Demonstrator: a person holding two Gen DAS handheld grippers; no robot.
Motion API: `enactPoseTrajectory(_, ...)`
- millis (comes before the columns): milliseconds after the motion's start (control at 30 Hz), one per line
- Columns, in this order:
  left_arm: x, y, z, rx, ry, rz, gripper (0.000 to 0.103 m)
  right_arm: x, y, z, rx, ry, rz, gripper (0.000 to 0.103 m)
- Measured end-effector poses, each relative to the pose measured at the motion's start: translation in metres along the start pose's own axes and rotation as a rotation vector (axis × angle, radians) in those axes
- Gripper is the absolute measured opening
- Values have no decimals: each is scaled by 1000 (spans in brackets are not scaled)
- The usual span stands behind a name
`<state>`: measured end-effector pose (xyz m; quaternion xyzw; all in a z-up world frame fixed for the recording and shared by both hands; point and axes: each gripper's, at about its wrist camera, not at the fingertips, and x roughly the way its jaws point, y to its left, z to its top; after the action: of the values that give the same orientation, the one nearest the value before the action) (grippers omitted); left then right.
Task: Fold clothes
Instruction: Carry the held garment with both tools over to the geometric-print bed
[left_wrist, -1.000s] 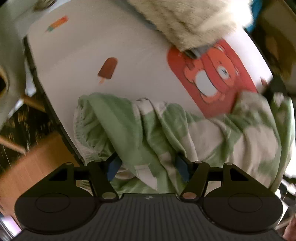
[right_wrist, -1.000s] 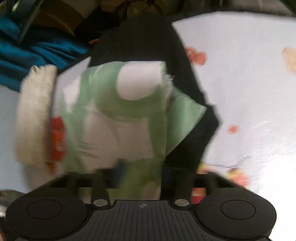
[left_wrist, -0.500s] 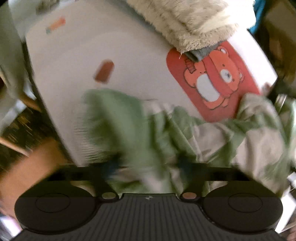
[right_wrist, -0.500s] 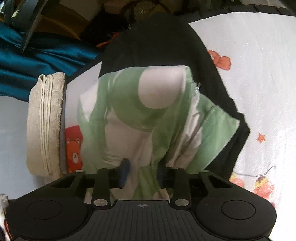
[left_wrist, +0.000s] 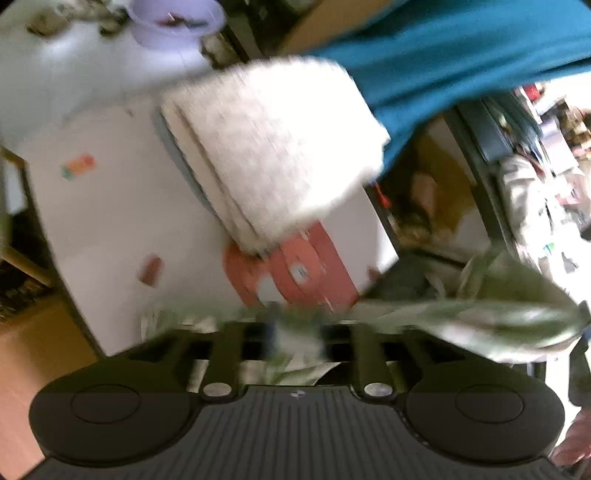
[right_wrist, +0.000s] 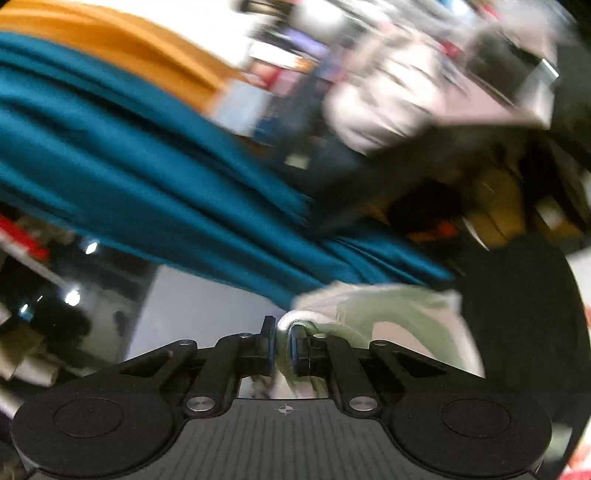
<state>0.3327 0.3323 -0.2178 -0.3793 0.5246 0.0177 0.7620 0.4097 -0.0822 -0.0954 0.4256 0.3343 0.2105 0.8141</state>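
Note:
A green and white patterned garment (left_wrist: 480, 317) is stretched in the air between my two grippers. My left gripper (left_wrist: 295, 332) is shut on one part of it, blurred by motion, above the white printed tablecloth (left_wrist: 110, 221). My right gripper (right_wrist: 282, 341) is shut on another edge of the garment (right_wrist: 388, 317), which trails off to the right. A folded cream fluffy towel (left_wrist: 273, 147) lies on the table beyond the left gripper, partly over a red bear print (left_wrist: 295, 269).
Teal fabric (right_wrist: 147, 177) and orange fabric (right_wrist: 110, 44) hang behind. A black cloth (right_wrist: 517, 295) lies at the right. A lilac bowl (left_wrist: 173, 22) stands at the table's far end. Cluttered shelves fill the background.
Both grippers have lifted and swung up and away from the table, pulling the green garment taut between them. The garment no longer lies bunched on the cloth.

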Motion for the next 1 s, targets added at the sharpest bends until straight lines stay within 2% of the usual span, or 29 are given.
enactPoseTrajectory(67, 21, 6, -9, -30, 48, -31, 70, -12, 19, 3, -40, -8, 4, 7)
enactPoseTrajectory(133, 41, 18, -19, -134, 89, -83, 70, -20, 23, 0, -65, -6, -39, 7)
enactPoseTrajectory(200, 58, 31, -29, -234, 119, -120, 70, -27, 13, -11, -50, 12, -103, 7)
enactPoseTrajectory(267, 69, 35, -36, -271, 130, -107, 70, -37, -5, -25, -20, 26, -176, 7)
enactPoseTrajectory(367, 79, 26, -43, -215, 124, -56, 73, -53, -39, -49, 36, 43, -293, 7)
enactPoseTrajectory(433, 82, 19, -42, -166, 104, -43, 81, -64, -61, -66, 74, 54, -370, 7)
enactPoseTrajectory(500, 86, 13, -32, -115, 111, -55, 90, -74, -84, -82, 112, 66, -448, 7)
enactPoseTrajectory(600, 106, -2, -21, -48, 135, -23, 93, -90, -116, -106, 166, 82, -559, 7)
enactPoseTrajectory(667, 121, -9, -17, -10, 143, 14, 93, -95, -126, -115, 179, 91, -586, 7)
enactPoseTrajectory(767, 140, -14, -12, -17, 129, 44, 93, -87, -135, -117, 181, 114, -603, 7)
enactPoseTrajectory(867, 165, -16, -7, -22, 155, 52, 93, -81, -143, -117, 182, 136, -618, 8)
enactPoseTrajectory(967, 189, -13, -7, -20, 210, 93, 93, -78, -149, -114, 188, 151, -638, 8)
enactPoseTrajectory(1000, 189, -12, -7, -24, 193, 85, 94, -77, -152, -113, 193, 155, -639, 8)
